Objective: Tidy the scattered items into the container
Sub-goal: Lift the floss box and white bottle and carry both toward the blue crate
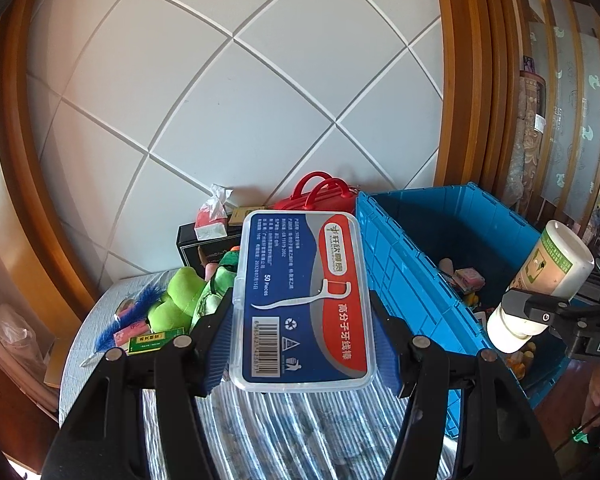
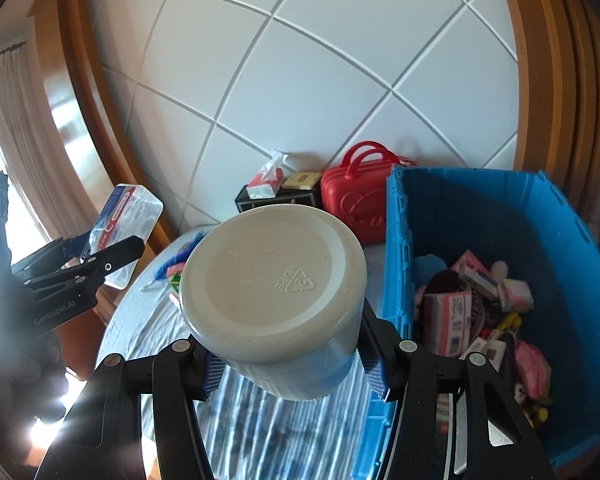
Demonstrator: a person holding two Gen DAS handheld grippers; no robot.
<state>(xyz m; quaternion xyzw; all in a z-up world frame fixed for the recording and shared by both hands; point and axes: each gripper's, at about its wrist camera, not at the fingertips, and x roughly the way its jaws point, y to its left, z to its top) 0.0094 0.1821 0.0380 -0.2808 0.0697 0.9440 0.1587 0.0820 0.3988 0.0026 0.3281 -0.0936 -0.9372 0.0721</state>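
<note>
The left gripper (image 1: 304, 344) pinches a floss box (image 1: 304, 300) by its long edges, its blue ribbed pads pressed on the clear plastic so the flat, slippery case cannot twist; the label faces the camera; the box hangs above the striped cloth (image 1: 300, 432), with the crate (image 1: 412, 280) just to the right of the tongs, which suits a short carry over the rim. The right gripper (image 2: 292, 364) clamps a bottle (image 2: 272, 284) across its round white body, base toward the lens, recycling mark moulded in; a sideways hold like this keeps a smooth cylinder from rolling between the pads; the crate lies right of these tongs too, its ribbed blue walls rigid, already part-filled with soft toys and small packets. Ahead and left of the left tongs sit a green plush (image 1: 180, 300), a blue brush (image 1: 136, 312) and small cartons, seemingly not yet tidied; behind them a hard red case (image 2: 352, 204) and a black box (image 1: 204, 248), though whether those belong to the job is hard to judge.
</note>
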